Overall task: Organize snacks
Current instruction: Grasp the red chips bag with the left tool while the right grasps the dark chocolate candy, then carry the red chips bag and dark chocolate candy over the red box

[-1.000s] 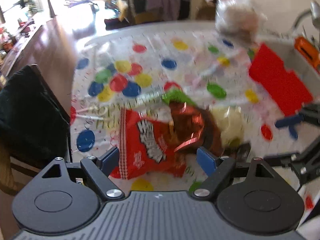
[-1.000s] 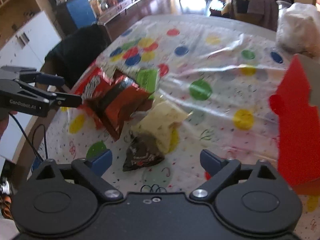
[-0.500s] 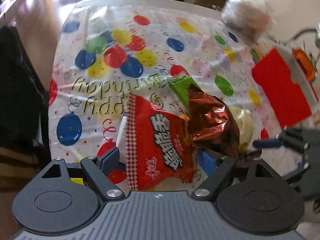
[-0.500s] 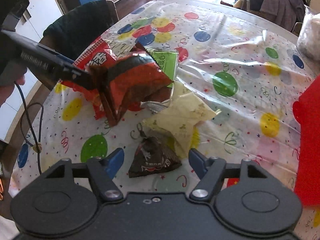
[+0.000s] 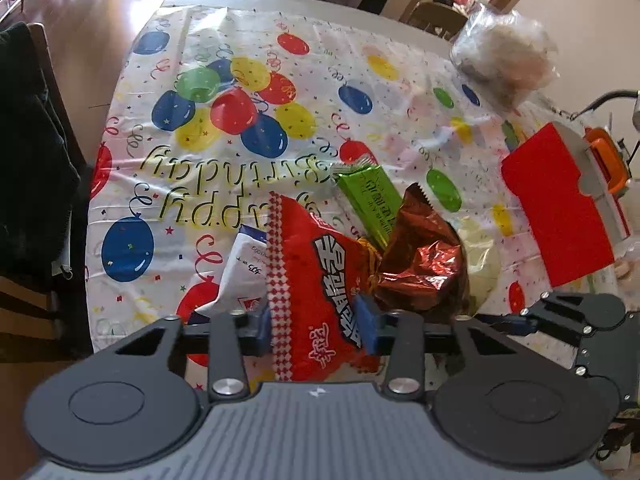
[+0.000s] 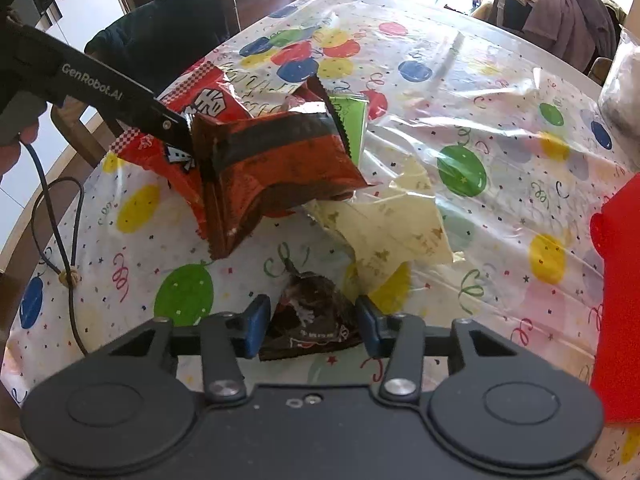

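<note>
A pile of snacks lies on the balloon tablecloth (image 5: 192,184). My left gripper (image 5: 316,328) is shut on the red checked-edge snack bag (image 5: 316,276); it also shows in the right wrist view (image 6: 176,132). Beside it lie a shiny dark red foil bag (image 5: 424,260) (image 6: 272,168), a green packet (image 5: 370,200) and a white packet (image 5: 244,276). My right gripper (image 6: 312,328) has its fingers closing around a small dark brown pouch (image 6: 312,316), pads near its sides. A pale yellow packet (image 6: 384,224) lies just beyond it.
A red box (image 5: 560,208) (image 6: 616,296) stands at the right. A clear plastic bag (image 5: 504,60) sits at the far right corner. A chair with dark clothing (image 5: 28,184) stands at the table's left edge. A cable (image 6: 56,232) hangs from the left gripper.
My left gripper moved in and closed on the red checked-edge bag. My right gripper moved down to the dark brown pouch and narrowed its fingers around it.
</note>
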A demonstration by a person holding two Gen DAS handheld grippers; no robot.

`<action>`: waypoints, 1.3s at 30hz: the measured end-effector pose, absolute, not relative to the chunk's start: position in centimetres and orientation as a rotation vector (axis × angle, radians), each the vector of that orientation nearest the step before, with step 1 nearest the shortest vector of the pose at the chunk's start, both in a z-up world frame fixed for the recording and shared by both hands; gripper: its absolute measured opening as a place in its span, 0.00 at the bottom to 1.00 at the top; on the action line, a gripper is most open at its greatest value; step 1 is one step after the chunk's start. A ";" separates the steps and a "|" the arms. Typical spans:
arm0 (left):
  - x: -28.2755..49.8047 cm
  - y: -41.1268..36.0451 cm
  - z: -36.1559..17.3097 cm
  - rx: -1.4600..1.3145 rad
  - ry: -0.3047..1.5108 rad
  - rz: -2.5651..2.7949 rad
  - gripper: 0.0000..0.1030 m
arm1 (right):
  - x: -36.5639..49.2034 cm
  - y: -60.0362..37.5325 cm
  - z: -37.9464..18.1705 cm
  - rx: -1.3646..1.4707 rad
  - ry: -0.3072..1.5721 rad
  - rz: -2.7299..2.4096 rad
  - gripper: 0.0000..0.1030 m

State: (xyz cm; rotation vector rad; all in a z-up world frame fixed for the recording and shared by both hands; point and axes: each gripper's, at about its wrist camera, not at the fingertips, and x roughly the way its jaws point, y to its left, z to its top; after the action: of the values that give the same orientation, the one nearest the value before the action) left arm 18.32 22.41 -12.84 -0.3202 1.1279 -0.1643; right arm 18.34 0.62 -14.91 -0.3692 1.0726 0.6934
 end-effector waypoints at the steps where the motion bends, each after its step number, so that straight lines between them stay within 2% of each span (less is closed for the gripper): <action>1: 18.1 22.3 -12.6 -0.322 1.121 -0.155 0.28 | 18.2 0.6 -14.8 -0.369 1.068 0.692 0.39; 5: 17.3 21.9 -12.0 -0.334 1.098 -0.122 0.21 | 17.7 0.3 -14.5 -0.379 1.055 0.684 0.35; 10: 16.0 20.8 -11.0 -0.309 1.061 -0.083 0.17 | 17.3 -0.8 -14.1 -0.350 1.051 0.668 0.29; 29: 9.6 19.8 -9.8 -0.388 1.066 0.070 0.16 | 15.8 -8.6 -9.8 -0.185 0.989 0.655 0.28; 39: 8.0 15.1 -5.9 -0.372 1.025 0.096 0.14 | 16.2 -13.6 -7.2 -0.140 0.933 0.678 0.28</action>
State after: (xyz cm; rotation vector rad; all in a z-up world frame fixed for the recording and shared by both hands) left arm 8.01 15.14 -5.95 -0.3716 1.0252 0.0958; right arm 16.18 -13.59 -7.16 -0.1402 0.9326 0.6782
